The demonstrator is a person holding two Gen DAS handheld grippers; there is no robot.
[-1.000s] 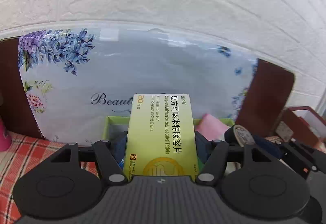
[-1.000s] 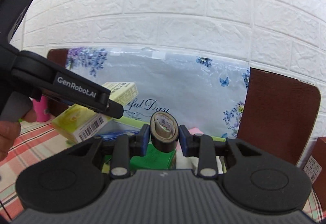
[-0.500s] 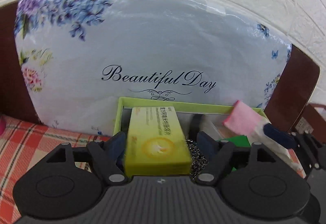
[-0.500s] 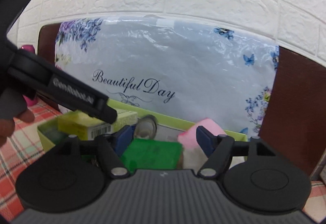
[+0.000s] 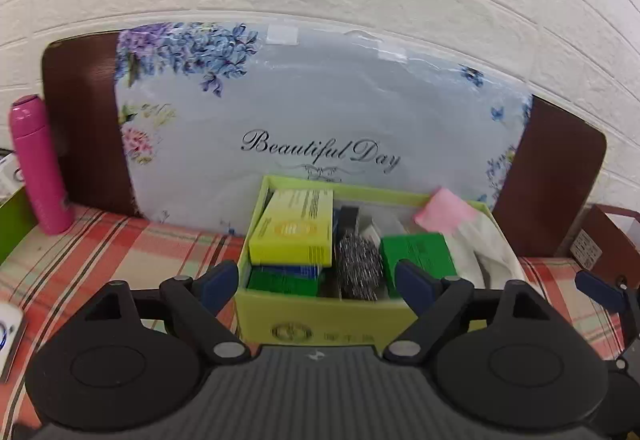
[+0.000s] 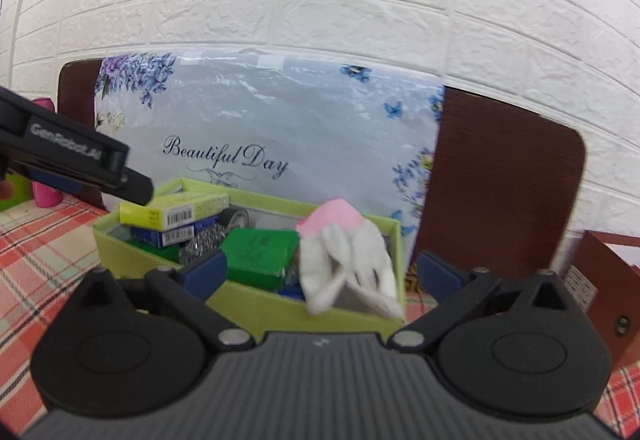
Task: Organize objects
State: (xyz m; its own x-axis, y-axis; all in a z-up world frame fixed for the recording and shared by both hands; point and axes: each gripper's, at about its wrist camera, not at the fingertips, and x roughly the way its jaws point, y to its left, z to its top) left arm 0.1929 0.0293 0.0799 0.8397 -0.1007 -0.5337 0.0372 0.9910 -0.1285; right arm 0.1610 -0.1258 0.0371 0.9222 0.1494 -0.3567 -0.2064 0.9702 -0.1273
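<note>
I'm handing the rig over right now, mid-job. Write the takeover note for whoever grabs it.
Left gripper: jaws opening, nothing between the pads.
Right gripper: jaws opening, also free.
Yellow box lies in the green bin, on top of a blue box. Tape roll sits at the bin's back. Scrubber, green box and glove are in the bin too.
Left: pink bottle stands outside the bin on the cloth.

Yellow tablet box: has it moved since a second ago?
Yes. The yellow tablet box has left the opening left gripper, whose jaws are now empty, and lies in the green tray, on the blue box.
</note>
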